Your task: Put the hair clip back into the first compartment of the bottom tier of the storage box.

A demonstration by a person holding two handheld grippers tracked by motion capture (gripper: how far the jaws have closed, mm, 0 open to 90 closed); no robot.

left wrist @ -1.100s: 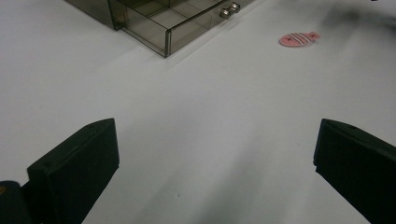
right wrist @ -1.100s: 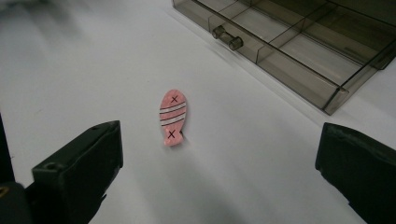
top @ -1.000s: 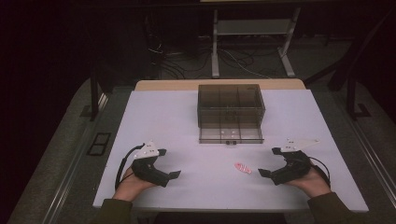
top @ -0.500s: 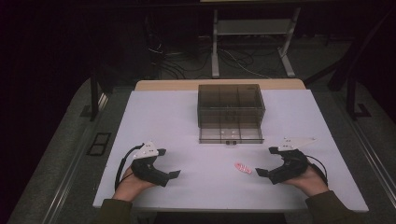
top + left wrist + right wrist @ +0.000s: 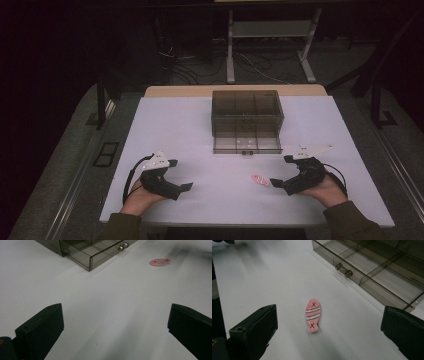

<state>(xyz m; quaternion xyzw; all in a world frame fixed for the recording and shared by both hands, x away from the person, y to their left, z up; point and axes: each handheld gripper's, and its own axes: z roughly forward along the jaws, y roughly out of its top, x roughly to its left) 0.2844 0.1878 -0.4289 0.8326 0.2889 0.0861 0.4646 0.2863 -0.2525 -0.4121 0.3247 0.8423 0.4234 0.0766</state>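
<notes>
Your right tool (image 5: pixel 276 171) rests low on the white surface (image 5: pixel 200 130) near its front right part, jaws spread wide with nothing between them. Just off its tips, toward the middle of the surface, lies the pink fish-shaped clip (image 5: pixel 260 179), flat and on its own. In the right gripper view the clip (image 5: pixel 312 315) sits between the two jaws but ahead of them, touching neither, with white stripes across its middle and a small cross at each end.

Your left tool (image 5: pixel 182 175) rests near the front left, jaws also wide apart and holding nothing. In the left gripper view the clip (image 5: pixel 159 261) shows far off across bare surface.

The clear drawer box (image 5: pixel 246 111) stands at the middle back, well apart from both tools. Its bottom drawer (image 5: pixel 246 144) is pulled out toward you, with two small knobs (image 5: pixel 343 270) on its front; the divided compartments I can see look empty. The drawer front (image 5: pixel 372 287) is the nearest thing to the clip, off to one side, with open surface between them.

The stretch between your two tools is bare white surface. The front edge runs close beneath both wrists. Beyond the back edge there are a wooden strip, cables on the floor (image 5: pixel 210 65) and a metal stand (image 5: pixel 270 35).
</notes>
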